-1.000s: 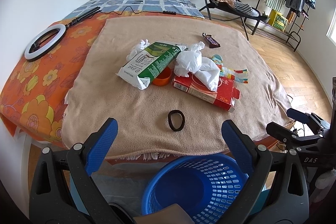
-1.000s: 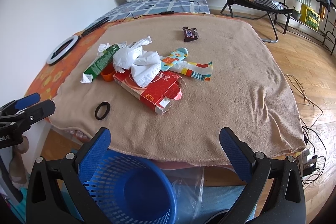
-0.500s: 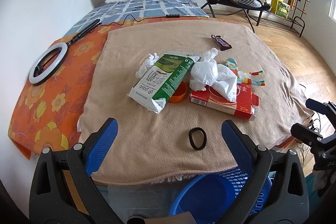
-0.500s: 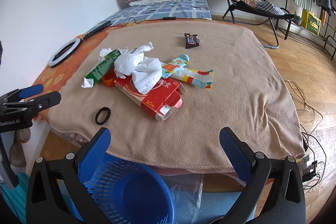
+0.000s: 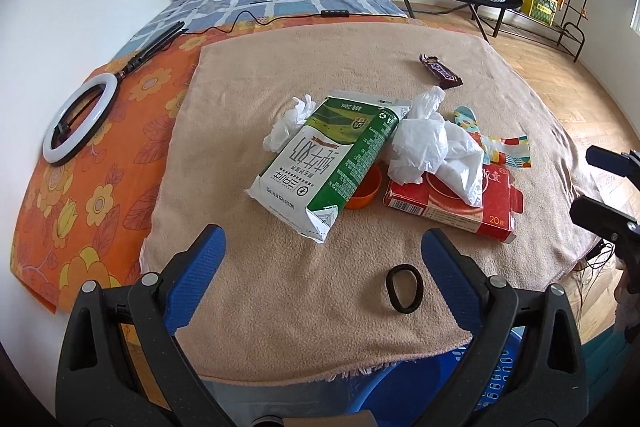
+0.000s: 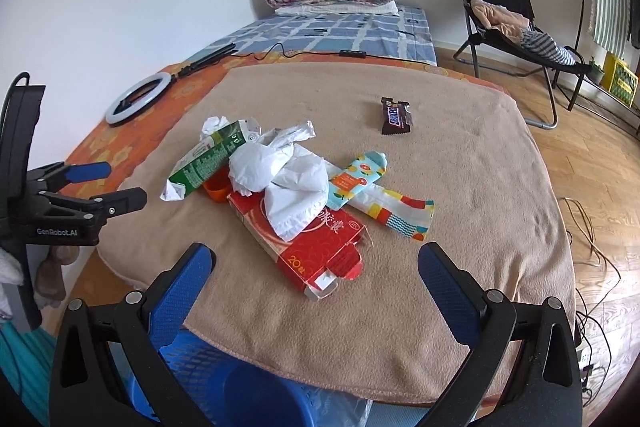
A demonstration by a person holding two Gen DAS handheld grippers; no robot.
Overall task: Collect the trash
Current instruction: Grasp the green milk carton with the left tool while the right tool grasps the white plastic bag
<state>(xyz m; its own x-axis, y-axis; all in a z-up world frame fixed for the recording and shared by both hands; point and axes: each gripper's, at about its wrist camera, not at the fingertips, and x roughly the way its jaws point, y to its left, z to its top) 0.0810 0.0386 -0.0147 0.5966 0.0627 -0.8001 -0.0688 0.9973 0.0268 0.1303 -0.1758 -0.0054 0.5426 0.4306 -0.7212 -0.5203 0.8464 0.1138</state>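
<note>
Left gripper [image 5: 322, 255]: spread wide, holding nothing, over near blanket edge.
Right gripper [image 6: 314, 267]: spread, holding nothing.
Trash: heaped mid-blanket; milk carton [image 5: 320, 167] leans on orange cap [image 5: 362, 189], tissues [image 6: 286, 179] on red box [image 6: 316, 247].
Handling: carton likely light, crushable; take across its narrow sides. Tissue soft; box flaps loose.
Surface: fleecy tan blanket [image 6: 480, 195], yielding.
Basket [image 6: 224, 383]: blue, below near edge.
Room: bedroom, wood floor.

The left gripper [image 5: 322, 253] is held level with its blue-padded fingers [image 5: 198, 265] spread wide, nothing between them. The right gripper [image 6: 314, 273] is likewise spread and empty, apparently at about the same height, just beside the left.
</note>
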